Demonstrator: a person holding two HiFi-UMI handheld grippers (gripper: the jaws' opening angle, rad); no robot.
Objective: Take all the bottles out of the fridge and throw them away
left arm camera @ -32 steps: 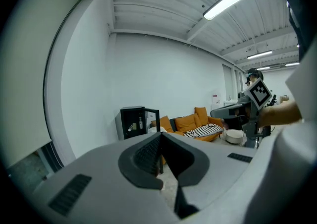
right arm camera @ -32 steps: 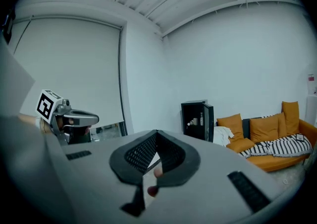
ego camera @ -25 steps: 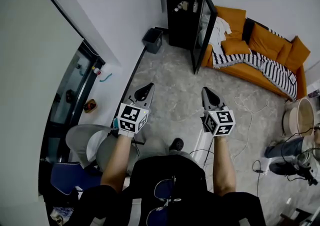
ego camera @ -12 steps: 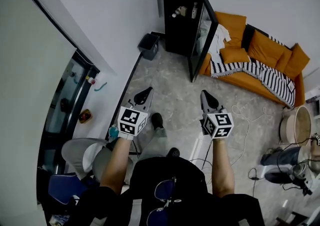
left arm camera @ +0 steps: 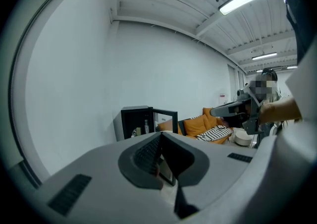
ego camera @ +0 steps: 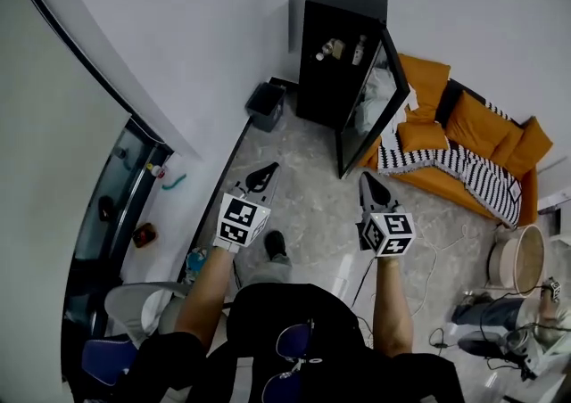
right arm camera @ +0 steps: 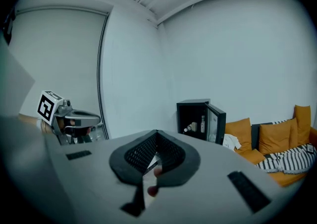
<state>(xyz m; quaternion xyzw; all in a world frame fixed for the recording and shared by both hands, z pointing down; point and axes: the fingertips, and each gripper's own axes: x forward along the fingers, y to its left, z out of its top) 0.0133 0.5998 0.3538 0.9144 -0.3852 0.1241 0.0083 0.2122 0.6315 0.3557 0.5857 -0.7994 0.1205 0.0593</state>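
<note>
A black fridge [ego camera: 343, 45] stands against the far wall with its glass door [ego camera: 373, 111] swung open. Bottles [ego camera: 335, 49] stand and lie on its upper shelf, one of them a slim upright bottle [ego camera: 359, 51]. My left gripper [ego camera: 261, 176] and right gripper [ego camera: 370, 185] are held side by side over the floor, well short of the fridge, both shut and empty. In the left gripper view the fridge [left arm camera: 134, 124] lies beyond the closed gripper [left arm camera: 159, 156]. In the right gripper view the fridge [right arm camera: 194, 118] with a bottle [right arm camera: 202, 124] shows past the shut gripper [right arm camera: 156, 156].
A dark bin [ego camera: 266, 105] sits on the floor left of the fridge. An orange sofa [ego camera: 464, 138] with a striped blanket stands to its right. Cables [ego camera: 437, 250], a round tub [ego camera: 516, 259] and gear lie at the right. A glass partition [ego camera: 116, 205] runs along the left.
The person has walked towards the fridge, carrying both grippers forward together. The fridge and bin appear closer, and the chair at the lower left has slipped back.
</note>
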